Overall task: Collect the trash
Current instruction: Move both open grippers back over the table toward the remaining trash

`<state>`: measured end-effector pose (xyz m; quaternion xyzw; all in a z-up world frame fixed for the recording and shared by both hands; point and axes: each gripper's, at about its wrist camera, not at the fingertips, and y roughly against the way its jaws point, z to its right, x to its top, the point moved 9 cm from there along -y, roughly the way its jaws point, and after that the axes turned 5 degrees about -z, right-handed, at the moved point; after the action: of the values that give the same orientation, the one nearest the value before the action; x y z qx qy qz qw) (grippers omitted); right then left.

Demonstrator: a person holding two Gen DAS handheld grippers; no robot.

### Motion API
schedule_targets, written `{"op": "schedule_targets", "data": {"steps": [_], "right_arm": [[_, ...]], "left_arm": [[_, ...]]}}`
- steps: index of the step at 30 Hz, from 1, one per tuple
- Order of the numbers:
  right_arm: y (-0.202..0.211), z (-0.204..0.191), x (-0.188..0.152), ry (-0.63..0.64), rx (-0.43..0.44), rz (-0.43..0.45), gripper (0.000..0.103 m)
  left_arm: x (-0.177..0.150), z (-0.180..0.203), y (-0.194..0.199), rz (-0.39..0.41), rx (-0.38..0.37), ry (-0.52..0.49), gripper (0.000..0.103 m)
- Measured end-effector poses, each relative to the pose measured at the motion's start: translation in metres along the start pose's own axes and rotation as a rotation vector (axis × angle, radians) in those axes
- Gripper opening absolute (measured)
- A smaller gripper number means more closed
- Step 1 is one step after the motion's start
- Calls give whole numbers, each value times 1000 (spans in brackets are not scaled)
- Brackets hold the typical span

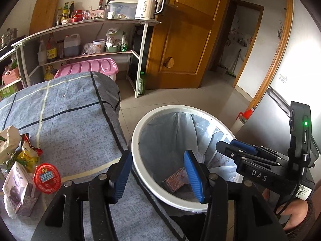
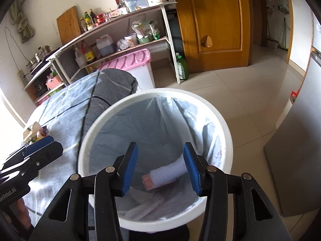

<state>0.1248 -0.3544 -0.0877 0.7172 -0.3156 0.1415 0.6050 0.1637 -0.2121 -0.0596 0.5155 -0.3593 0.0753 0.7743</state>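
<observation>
Right wrist view: your right claw [image 2: 160,166] hangs half open and empty over the white bin [image 2: 220,132], where a red box [image 2: 149,181] and a pale wrapper [image 2: 168,170] lie at the bottom. Your left claw [image 1: 158,174], also parted and empty, straddles the bin's rim. This drop looks done. Next, reach for the snack wrappers [image 1: 24,152], carton [image 1: 18,190] and red-lidded cup [image 1: 47,177] heaped on the blue-clothed tabletop [image 1: 70,110].

Left claw [image 1: 158,172] gapes empty over bin [image 1: 140,124]; box [image 1: 176,178], perhaps cardboard, inside.
</observation>
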Motion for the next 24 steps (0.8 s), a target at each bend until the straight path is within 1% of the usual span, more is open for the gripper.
{"op": "schedule_targets", "data": {"steps": [3, 6, 9, 11, 13, 19, 24], "right_arm": [[7, -15, 0, 7, 28, 19, 48], [14, -37, 0, 35, 58, 37, 48], [18, -59, 0, 64, 89, 48, 48], [20, -74, -1, 82, 114, 53, 48], [20, -90, -4, 101, 138, 50, 48], [12, -136, -14, 168, 195, 32, 48], [6, -174, -23, 210, 252, 10, 48]], "left_arm": [[-3, -14, 15, 18, 24, 23, 54], [-6, -29, 33, 49, 67, 35, 54], [-11, -47, 50, 73, 85, 64, 54], [-13, -61, 62, 92, 118, 86, 55], [-18, -76, 73, 108, 154, 102, 55], [-37, -121, 102, 135, 220, 175, 55], [-49, -156, 123, 156, 261, 235, 55]]}}
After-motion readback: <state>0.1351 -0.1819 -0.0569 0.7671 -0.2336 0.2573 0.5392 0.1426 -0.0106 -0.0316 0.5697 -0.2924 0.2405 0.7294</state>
